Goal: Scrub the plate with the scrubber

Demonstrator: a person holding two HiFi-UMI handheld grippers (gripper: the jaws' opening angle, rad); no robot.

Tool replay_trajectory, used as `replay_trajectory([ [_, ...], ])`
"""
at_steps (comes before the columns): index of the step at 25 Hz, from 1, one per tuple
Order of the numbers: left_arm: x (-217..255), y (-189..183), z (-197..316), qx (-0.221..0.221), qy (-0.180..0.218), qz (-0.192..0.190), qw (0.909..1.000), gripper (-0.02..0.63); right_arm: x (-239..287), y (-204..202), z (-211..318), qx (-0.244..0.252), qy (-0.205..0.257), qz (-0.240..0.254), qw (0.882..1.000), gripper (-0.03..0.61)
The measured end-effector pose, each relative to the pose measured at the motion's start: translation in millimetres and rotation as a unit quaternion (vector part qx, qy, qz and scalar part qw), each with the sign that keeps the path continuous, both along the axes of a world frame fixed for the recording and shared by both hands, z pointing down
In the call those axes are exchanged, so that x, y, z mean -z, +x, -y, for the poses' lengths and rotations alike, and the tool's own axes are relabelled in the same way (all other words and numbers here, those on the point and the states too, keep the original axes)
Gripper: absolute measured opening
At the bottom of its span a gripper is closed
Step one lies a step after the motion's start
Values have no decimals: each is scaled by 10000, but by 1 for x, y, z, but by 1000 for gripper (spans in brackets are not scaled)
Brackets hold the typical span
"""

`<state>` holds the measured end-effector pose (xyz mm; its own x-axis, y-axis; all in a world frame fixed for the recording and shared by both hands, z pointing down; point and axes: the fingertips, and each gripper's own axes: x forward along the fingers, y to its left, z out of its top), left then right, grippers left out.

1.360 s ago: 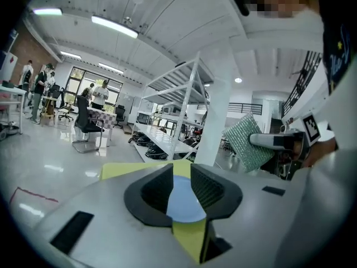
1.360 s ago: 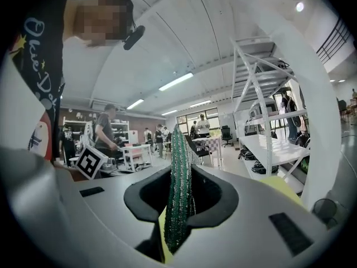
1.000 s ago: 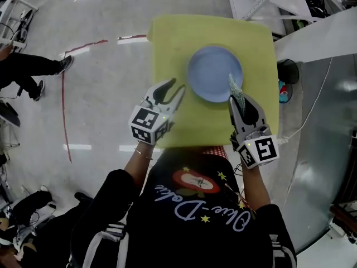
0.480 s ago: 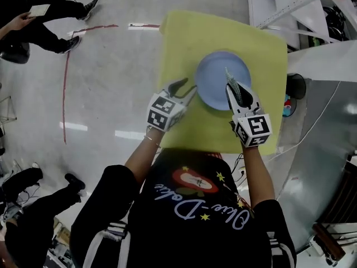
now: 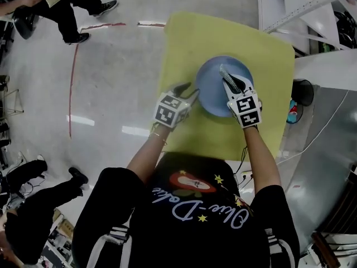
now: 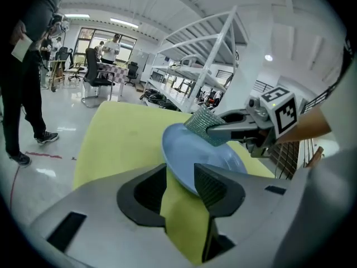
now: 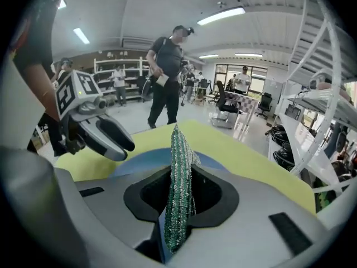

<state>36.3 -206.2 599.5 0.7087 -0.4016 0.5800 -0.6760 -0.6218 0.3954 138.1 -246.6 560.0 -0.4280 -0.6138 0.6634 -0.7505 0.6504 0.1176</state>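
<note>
- Left gripper view: grey left gripper (image 6: 179,177), jaws just opened wider, straddles the round blue plate (image 6: 206,149) at its rim, unclamped — pinch there first.
- Over that plate the grey right gripper (image 7: 179,175) clenches the silvery-green mesh scrubber (image 7: 177,144) — press it flat.

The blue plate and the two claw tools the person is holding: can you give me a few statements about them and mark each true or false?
1. The plate is blue and lies on a yellow mat. True.
2. The right gripper is empty. False: it is shut on the scrubber.
3. The left gripper is clamped on the plate. False: its jaws have just been opening and stand apart. The plate's near rim shows between them, unpressed.
4. The scrubber is held over the plate. True.
</note>
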Motion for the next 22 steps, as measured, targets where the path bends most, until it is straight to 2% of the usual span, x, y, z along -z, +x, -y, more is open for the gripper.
replay_trajectory([
  [5,-13,9,1,-30,-182,226,9996,137,-31,6,8,252,-315,-441,9982,59],
  [12,-26,15,7,144,-411,157,9989,130,-47,4,19,416,-545,-608,9958,61],
  [15,-24,16,6,243,-551,5,9982,115,-53,-1,16,574,-722,-626,9938,63],
  [18,-25,15,6,357,-643,-90,9973,104,-62,-10,9,931,-938,-807,9879,64],
  [22,-24,13,7,420,-647,-87,9970,101,-70,-21,-2,1614,-1048,-1331,9722,64],
])
